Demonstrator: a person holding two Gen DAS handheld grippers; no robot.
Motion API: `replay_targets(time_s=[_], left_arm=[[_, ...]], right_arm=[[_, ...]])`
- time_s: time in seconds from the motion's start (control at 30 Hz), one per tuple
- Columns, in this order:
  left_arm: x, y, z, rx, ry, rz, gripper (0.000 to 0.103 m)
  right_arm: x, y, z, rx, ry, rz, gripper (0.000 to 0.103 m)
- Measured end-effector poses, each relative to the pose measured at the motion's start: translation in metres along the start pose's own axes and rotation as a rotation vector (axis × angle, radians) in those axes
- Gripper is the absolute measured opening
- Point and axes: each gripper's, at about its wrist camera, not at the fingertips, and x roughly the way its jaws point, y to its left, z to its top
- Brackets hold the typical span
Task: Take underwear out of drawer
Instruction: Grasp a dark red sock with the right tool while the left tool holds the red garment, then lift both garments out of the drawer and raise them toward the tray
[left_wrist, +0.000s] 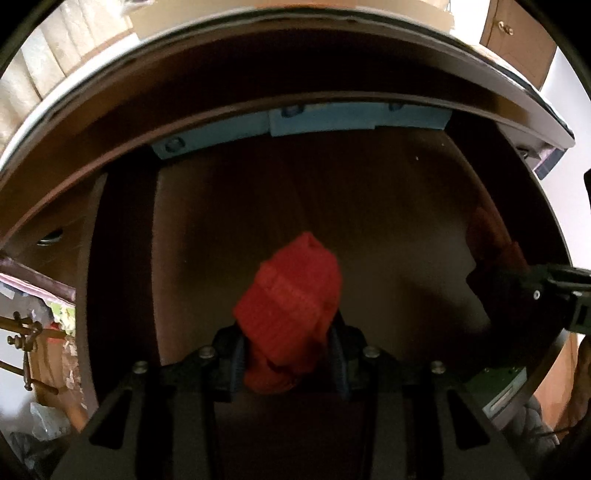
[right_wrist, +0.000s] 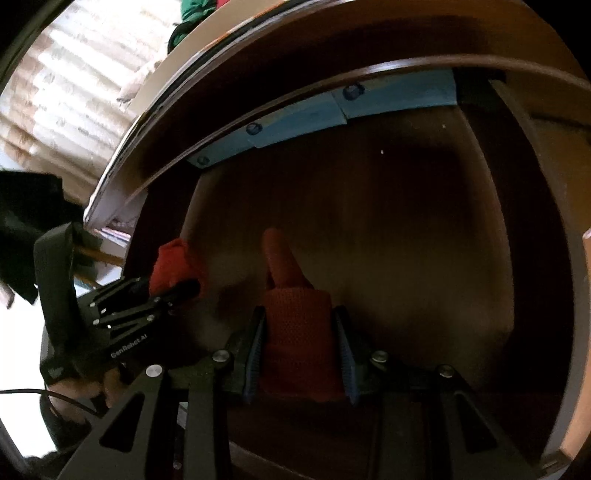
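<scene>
red underwear (right_wrist: 295, 332) stretched crosswise between both claws above drawer (right_wrist: 406, 221).

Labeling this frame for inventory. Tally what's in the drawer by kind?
Red knit garment ends, one clamped in each gripper, possibly a single piece: 2 (left one, right one)
Hand-held grippers: 2 (left hand-held gripper, right hand-held gripper)
Blue brackets along the drawer back: 2 (blue bracket)
Total: 6
</scene>
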Motion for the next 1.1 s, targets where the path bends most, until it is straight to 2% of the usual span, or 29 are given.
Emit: replay_targets(time_s=[0.13, 0.4, 0.7, 0.93, 1.1], left_arm=[[-0.013, 0.023, -0.013, -0.028, 0.000, -0.008, 0.037], [-0.021, 0.026, -0.024, -0.059, -0.014, 0.030, 0.037], [-0.021, 0.034, -0.038, -0.115, -0.020, 0.005, 0.037], [-0.041, 0.043, -0.039, -0.151, -0.093, 0.015, 0.037], [-0.063, 0.051, -0.037, -0.188, -0.188, 0.028, 0.037]], right_arm=[[-0.006, -0.001, -0.004, 0.016, -0.007, 0.001, 0.038], [-0.007, 0.008, -0.014, 0.008, -0.048, -0.038, 0.038], [-0.009, 0.013, -0.020, 0.004, -0.059, -0.054, 0.038], [-0.015, 0.031, -0.018, -0.049, -0.104, -0.053, 0.038], [-0.025, 0.035, -0.016, -0.051, -0.136, -0.042, 0.038]])
